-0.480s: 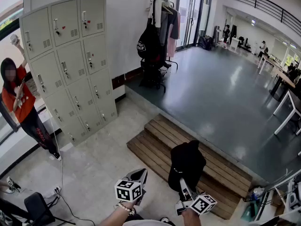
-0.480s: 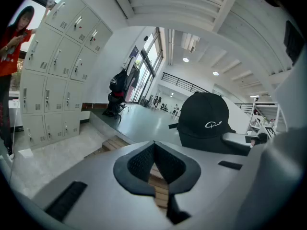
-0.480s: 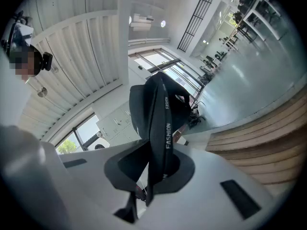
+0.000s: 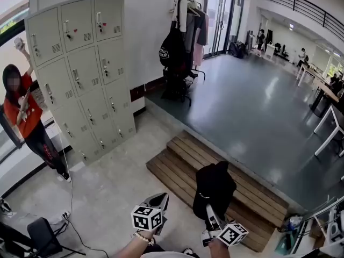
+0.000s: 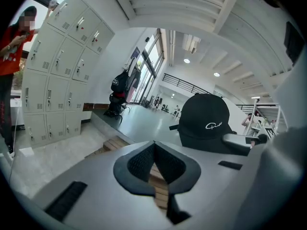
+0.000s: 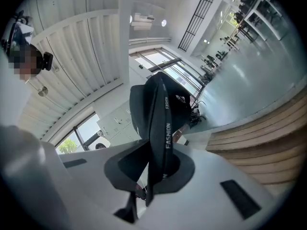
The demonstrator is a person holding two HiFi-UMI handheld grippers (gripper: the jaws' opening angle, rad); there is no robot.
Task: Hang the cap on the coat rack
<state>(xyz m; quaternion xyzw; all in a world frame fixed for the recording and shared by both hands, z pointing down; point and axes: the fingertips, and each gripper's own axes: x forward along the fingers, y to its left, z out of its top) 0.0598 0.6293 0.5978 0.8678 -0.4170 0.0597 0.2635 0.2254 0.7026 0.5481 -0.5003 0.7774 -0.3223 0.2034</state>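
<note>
A black cap (image 4: 214,187) hangs from my right gripper (image 4: 207,213), which is shut on the cap's back strap (image 6: 165,128), printed "FASHION". In the right gripper view the cap (image 6: 148,102) fills the space above the jaws. My left gripper (image 4: 157,202) is beside it on the left, shut and empty, its pads meeting at the tips (image 5: 154,145). The left gripper view shows the cap (image 5: 206,121) off to the right, apart from its jaws. The coat rack (image 4: 183,34) stands far ahead by the glass doors, loaded with a black bag and clothes; it also shows small in the left gripper view (image 5: 120,87).
Two wooden steps (image 4: 183,163) lead up to a raised grey floor (image 4: 252,106) between me and the rack. Grey lockers (image 4: 80,69) stand on the left wall, with a person in a red top (image 4: 24,117) beside them. Tables (image 4: 328,106) are at the far right.
The head view has shifted very slightly. Both grippers and the cap keep their places.
</note>
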